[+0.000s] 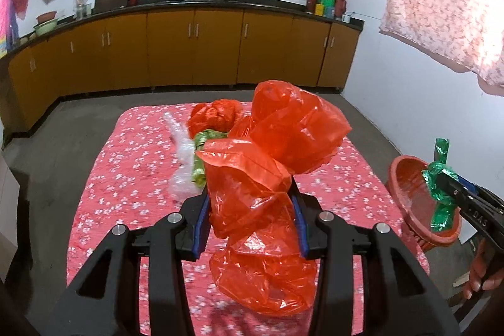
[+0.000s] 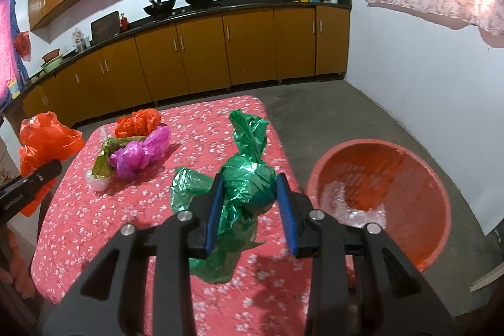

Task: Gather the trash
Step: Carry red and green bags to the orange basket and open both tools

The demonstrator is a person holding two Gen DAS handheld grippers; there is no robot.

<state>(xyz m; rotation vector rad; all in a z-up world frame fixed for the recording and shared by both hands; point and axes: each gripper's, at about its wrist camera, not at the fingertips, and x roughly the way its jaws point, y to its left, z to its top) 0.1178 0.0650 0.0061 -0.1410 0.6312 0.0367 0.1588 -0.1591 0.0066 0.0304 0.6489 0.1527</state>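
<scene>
Left gripper [image 1: 250, 205] clamped on a crumpled red bag [image 1: 267, 178], held above the floral tablecloth [image 1: 126, 178]. Further back on the cloth: another red bag [image 2: 137, 123], a purple bag [image 2: 141, 153], clear plastic [image 1: 181, 175]. Right gripper [image 2: 250, 202] clamped on a green bag [image 2: 245, 175], just left of the red basin [image 2: 378, 197] on the floor.

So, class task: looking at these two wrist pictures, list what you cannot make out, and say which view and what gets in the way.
- Left wrist view: the red bag in the left claw hides the table's middle and most of the litter pile behind.
- Right wrist view: the basin's near rim is cut off by the right claw; its clear contents are blurred.
- Right wrist view: the table under the green bag is hidden.
</scene>
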